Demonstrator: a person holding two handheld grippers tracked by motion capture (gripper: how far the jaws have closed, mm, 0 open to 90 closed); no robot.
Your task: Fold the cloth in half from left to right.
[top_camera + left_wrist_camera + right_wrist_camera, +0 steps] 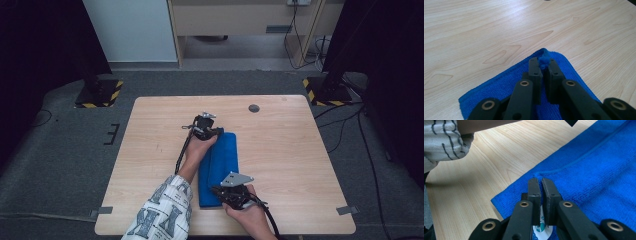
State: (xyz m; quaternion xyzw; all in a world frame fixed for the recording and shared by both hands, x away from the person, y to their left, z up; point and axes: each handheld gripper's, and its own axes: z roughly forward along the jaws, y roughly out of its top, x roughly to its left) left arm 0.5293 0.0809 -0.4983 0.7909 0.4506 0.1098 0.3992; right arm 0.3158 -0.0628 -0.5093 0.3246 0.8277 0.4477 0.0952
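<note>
High view: we find a folded blue towel [220, 167] lying near the middle of the table [290, 150]. Our left gripper [214, 131] pinches a tuft at the towel's far corner between nearly closed fingers [534, 70]. Our right gripper [220, 192] has its fingers [534, 188] pressed on the towel's near edge.

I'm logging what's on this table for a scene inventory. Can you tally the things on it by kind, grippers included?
Blue cloth, folded: 1
Handheld grippers: 2, the left gripper shut on a corner of the cloth, the right gripper shut at the cloth's edge
Dark round spot on the table: 1
Total: 4
</note>
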